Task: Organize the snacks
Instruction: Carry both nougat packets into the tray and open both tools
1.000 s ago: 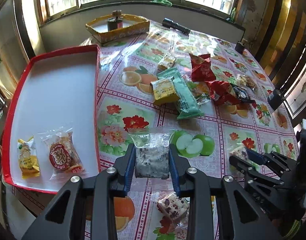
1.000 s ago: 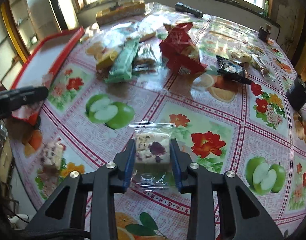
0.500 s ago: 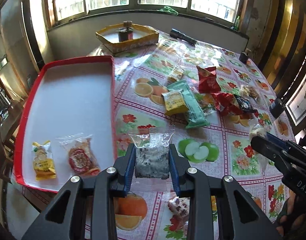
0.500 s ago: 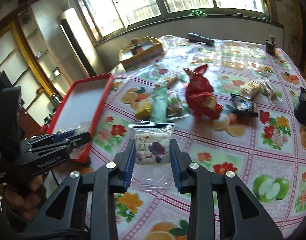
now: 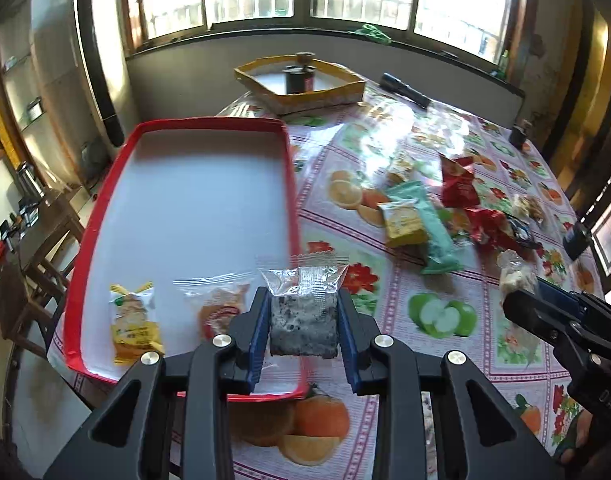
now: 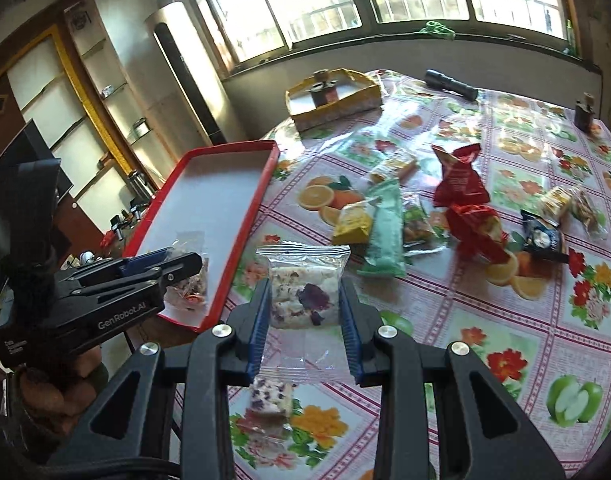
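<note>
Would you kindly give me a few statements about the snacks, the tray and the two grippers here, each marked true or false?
1. The left gripper is shut on a dark speckled bar in clear wrap. True.
2. The right gripper is open with nothing between its jaws. False: it is shut on a white bar with purple and red bits.
3. The red tray already holds two wrapped snacks. True: a yellow packet and a clear-wrapped pastry.
4. The teal packet lies inside the tray. False: it lies on the tablecloth among other snacks.
5. A flashlight lies inside the yellow box. False: it lies on the tablecloth beside the yellow box.
</note>
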Demonstrator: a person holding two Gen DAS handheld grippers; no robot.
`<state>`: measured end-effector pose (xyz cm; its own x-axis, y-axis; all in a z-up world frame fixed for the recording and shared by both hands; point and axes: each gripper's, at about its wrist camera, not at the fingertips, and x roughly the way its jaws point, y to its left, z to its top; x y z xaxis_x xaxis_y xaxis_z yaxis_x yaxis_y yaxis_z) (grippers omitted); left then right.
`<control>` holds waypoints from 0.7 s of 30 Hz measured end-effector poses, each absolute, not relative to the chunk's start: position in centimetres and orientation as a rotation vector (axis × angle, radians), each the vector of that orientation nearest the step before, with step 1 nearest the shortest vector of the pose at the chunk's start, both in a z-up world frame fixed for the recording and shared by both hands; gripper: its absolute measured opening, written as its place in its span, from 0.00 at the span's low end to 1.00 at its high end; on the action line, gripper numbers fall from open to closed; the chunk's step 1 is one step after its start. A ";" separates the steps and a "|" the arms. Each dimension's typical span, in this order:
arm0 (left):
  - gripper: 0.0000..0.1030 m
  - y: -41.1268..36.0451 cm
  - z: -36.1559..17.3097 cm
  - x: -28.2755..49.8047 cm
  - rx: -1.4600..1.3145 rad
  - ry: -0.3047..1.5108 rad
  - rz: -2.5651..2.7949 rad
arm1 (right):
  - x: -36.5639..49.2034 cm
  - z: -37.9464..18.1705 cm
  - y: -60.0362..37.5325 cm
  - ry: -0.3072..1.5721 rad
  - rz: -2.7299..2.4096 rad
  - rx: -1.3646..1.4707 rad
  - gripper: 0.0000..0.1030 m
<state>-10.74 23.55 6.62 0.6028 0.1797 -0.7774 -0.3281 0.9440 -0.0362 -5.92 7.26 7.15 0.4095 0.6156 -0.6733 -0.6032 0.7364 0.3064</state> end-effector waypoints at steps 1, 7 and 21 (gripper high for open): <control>0.30 23.7 6.5 -10.7 -0.184 0.877 0.300 | -6.0 7.2 7.5 0.855 0.772 0.014 0.34; 0.30 25.7 6.1 -11.0 -0.208 0.883 0.330 | -5.8 7.0 9.7 0.869 0.813 0.002 0.34; 0.31 33.4 5.5 -11.1 -0.325 0.876 0.426 | -4.9 6.6 17.8 0.889 0.967 -0.009 0.34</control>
